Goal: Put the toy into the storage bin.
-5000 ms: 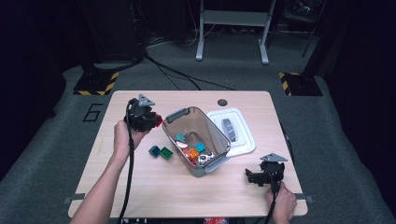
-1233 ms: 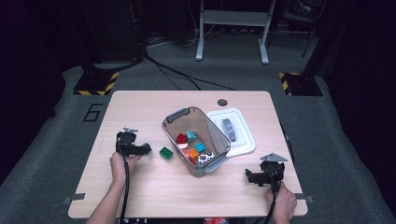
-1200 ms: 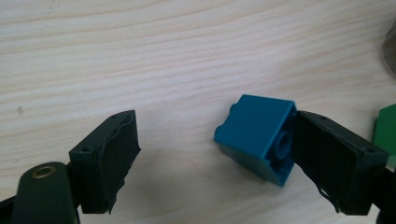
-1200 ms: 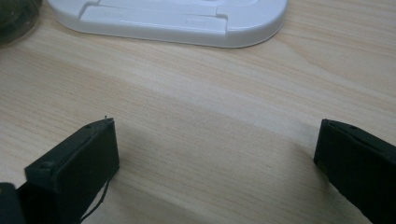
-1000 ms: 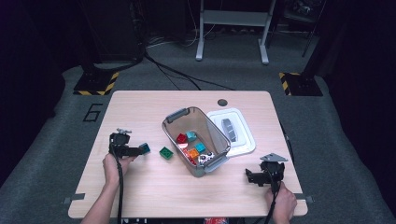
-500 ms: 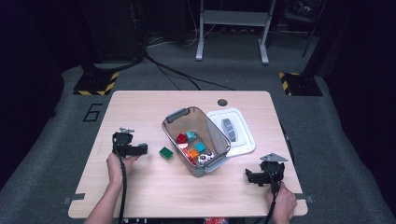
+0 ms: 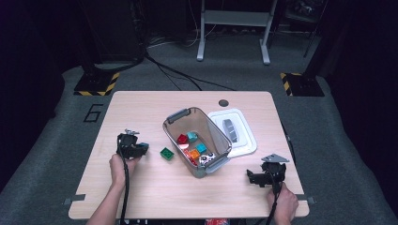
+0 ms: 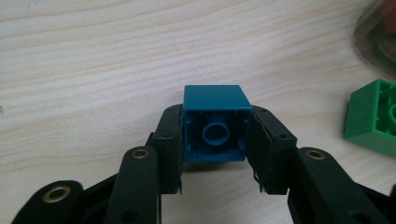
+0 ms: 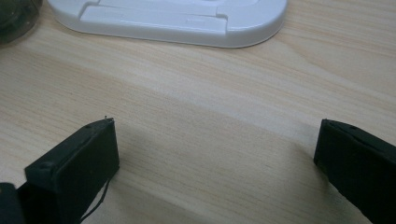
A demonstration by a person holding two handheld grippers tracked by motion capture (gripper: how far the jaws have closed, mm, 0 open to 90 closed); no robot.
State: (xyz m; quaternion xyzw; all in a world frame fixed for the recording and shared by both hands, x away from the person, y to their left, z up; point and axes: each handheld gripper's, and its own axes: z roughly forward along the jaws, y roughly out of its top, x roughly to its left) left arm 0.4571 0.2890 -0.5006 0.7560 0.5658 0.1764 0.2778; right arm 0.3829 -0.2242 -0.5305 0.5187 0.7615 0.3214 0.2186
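**Left jaws clamp a teal brick on the desk**

The wooden desk [image 7: 141, 197] carries no readable brand; the one piece of writing in sight is a large "6" [image 7: 92, 113] marked on the grey floor just off its far left corner. Near the desk's middle stands a clear plastic bin [image 7: 196, 136] with grey handles, holding red, teal, orange and white toy pieces. Its white lid [image 7: 234, 132] lies flat just beside it on the right.

The person's left forearm comes in from the bottom edge, and the left gripper [image 7: 133, 149] rests low on the desk, pointing toward the bin. In the left gripper view its jaws have just been closing and now press on both sides of a teal building brick [image 8: 215, 123], hollow underside facing the camera, sitting on the desk. A green building brick [image 7: 166, 153] lies near it, between the gripper and the bin, untouched.

The right gripper [image 7: 256, 178] sits near the desk's right front corner with its jaws spread wide over bare wood, nothing between them.

Compared with five seconds ago, the left gripper has come from beside the bin's far left corner to the near left part of the desk; the right gripper has kept its place.
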